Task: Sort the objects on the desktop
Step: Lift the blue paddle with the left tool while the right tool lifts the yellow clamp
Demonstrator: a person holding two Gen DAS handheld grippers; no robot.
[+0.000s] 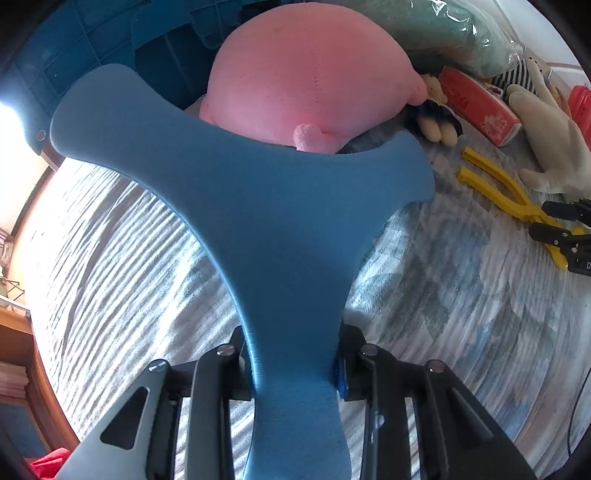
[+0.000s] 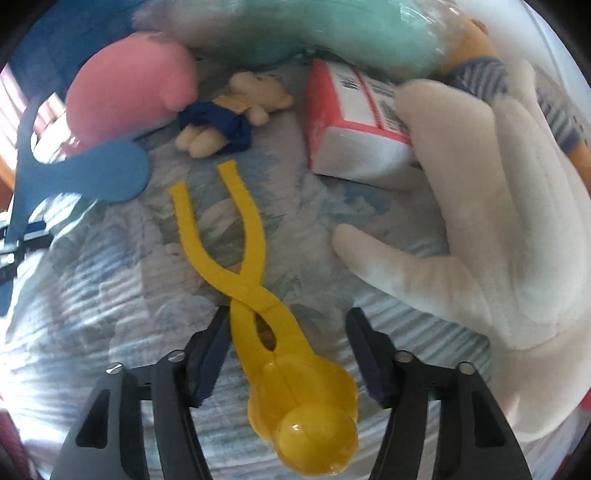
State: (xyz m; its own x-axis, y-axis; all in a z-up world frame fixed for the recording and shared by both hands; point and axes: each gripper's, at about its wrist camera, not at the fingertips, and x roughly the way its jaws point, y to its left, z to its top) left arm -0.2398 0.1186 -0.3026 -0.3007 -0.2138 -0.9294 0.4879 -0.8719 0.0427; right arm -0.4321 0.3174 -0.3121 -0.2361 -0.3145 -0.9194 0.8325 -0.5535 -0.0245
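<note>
Straddling yellow tongs (image 2: 255, 295), right gripper (image 2: 286, 354) jaws apart.

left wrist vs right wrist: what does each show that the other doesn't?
Left wrist only: the blue crate behind the pink plush, and the left gripper with its jaws shut on the blue flat piece.

Right wrist only: the round ball-shaped end of the yellow tongs, lying between the open jaws of the right gripper.

Both: pink plush, small bear, red tissue pack, white glove, green cushion, patterned bedspread.
</note>
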